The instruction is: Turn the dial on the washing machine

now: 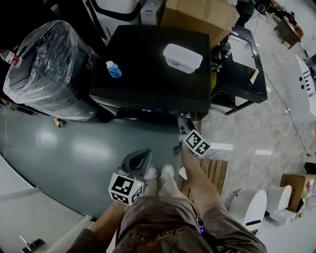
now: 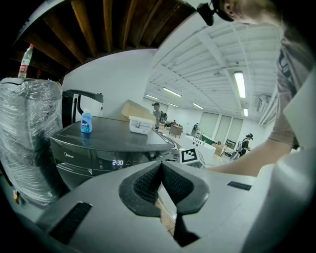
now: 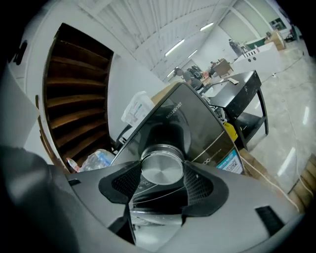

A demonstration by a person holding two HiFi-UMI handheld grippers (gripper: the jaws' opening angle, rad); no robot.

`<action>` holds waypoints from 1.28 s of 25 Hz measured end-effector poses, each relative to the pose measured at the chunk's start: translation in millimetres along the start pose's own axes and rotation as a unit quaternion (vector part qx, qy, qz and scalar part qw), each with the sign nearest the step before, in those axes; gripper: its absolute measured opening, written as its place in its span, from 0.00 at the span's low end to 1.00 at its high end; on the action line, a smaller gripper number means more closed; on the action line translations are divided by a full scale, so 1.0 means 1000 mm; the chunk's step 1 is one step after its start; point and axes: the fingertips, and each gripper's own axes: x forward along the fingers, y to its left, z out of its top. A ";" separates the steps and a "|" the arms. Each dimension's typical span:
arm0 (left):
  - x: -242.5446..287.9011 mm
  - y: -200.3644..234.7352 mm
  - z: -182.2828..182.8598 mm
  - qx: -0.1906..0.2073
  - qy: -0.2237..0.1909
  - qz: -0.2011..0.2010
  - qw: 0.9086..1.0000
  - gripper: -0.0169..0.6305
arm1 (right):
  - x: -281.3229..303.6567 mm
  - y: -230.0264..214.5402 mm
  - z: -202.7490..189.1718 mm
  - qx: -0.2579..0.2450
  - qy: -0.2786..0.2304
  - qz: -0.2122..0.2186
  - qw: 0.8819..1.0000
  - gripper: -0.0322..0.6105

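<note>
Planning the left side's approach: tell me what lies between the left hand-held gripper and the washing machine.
Only bare grey floor, as the head view shows. The left hand-held gripper hangs shut, short of the washing machine.

Straight ahead stands the washing machine (image 1: 148, 74), with a bottle (image 1: 113, 69) on the left of its top and a container (image 1: 182, 58) on the right. A wrapped bundle (image 1: 49, 69) sits just left of it, a cardboard box (image 1: 197, 15) behind and a desk (image 1: 242, 79) to its right. On the front panel, the dial (image 3: 162, 168) sits between the right gripper (image 1: 181, 121) jaws, touching both. The left gripper (image 1: 143, 157) hangs back beside the person's feet (image 1: 159, 173).
</note>
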 end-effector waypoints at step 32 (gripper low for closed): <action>-0.001 -0.011 0.027 0.018 -0.027 -0.022 0.999 0.03 | -0.051 0.040 0.020 -0.013 0.012 0.062 0.998 0.47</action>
